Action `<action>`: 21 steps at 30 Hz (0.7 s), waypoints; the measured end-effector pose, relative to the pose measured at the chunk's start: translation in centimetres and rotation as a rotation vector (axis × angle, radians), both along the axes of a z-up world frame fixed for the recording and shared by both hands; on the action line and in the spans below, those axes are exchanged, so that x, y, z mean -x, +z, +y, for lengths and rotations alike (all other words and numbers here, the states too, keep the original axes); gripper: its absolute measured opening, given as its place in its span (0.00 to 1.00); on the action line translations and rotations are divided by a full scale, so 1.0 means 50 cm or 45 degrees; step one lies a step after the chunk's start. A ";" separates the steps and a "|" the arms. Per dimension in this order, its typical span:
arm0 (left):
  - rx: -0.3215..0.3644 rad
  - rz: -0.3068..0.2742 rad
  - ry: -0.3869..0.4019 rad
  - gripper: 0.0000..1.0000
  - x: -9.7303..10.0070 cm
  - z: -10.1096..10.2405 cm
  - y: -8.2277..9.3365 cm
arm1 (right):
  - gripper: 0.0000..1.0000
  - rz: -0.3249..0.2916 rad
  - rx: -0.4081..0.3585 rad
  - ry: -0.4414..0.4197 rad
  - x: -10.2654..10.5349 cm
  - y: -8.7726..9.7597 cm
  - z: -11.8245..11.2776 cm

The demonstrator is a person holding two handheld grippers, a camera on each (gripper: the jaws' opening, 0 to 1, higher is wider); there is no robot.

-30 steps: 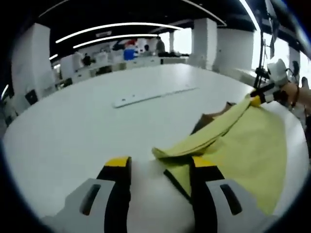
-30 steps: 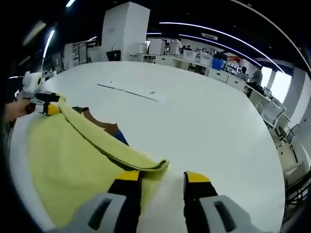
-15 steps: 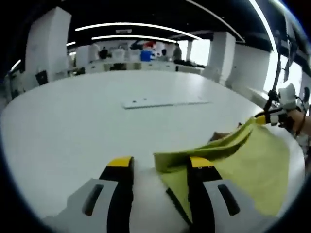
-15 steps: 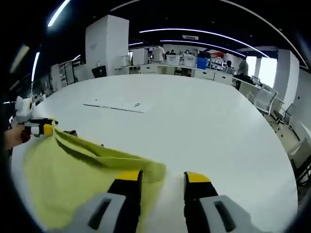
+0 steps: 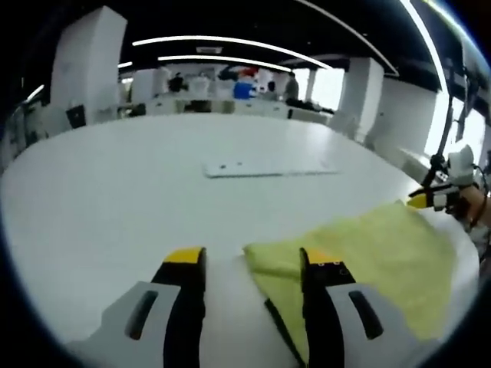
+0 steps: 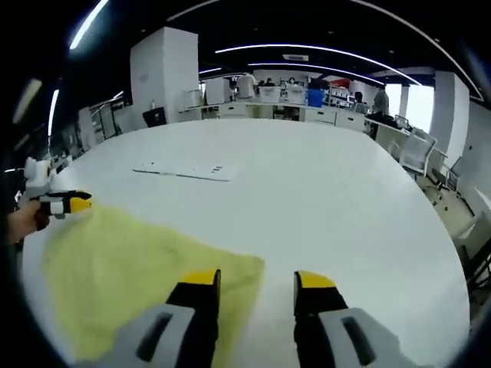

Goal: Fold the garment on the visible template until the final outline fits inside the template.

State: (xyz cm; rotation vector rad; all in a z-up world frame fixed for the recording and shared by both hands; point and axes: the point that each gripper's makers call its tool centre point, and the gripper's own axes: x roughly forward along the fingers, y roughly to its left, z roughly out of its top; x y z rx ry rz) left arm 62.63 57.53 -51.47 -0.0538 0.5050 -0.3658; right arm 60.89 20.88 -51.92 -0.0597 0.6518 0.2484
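— What do you make out in the left gripper view?

— The yellow garment (image 5: pixel 376 253) lies spread flat on the white table (image 5: pixel 115 207). The left tongs (image 5: pixel 252 264) stand at its near corner with the jaws spread apart; one yellow-tipped jaw rests over the cloth's edge, the other over bare table beside the garment. Nothing is pinched between them.

— Anything else near the garment there?

— At its far corner the right tongs (image 5: pixel 431 199) come in, held by a hand (image 5: pixel 469 205). They sit right at the cloth's edge; whether they pinch it I cannot tell from here. Beyond the garment, well apart from it, a long white strip (image 5: pixel 268 165) lies flat on the table.

— And the right gripper view?

— The same garment (image 6: pixel 138 264) lies flat on the table (image 6: pixel 337 192). The right tongs (image 6: pixel 257 280) are at its near corner, jaws spread, one jaw over the cloth and the other over bare table just beside the garment. They grip nothing.

— The other tongs?

— At the garment's far corner the left tongs (image 6: pixel 69 204) show, held by a hand (image 6: pixel 23 221), the tip just at the cloth's edge. The white strip (image 6: pixel 184 172) lies on the table beyond the garment, apart from it.
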 end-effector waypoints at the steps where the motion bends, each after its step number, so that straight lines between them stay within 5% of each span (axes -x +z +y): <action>1: 0.008 -0.008 -0.009 0.49 0.007 -0.002 0.008 | 0.39 0.003 -0.003 0.004 0.004 0.003 0.001; 12: 0.037 -0.036 -0.091 0.69 0.061 -0.007 0.060 | 0.61 0.052 -0.013 0.118 0.067 0.040 0.021; 21: 0.021 -0.067 -0.208 0.85 0.110 -0.010 0.091 | 0.67 0.087 -0.049 0.235 0.117 0.056 0.052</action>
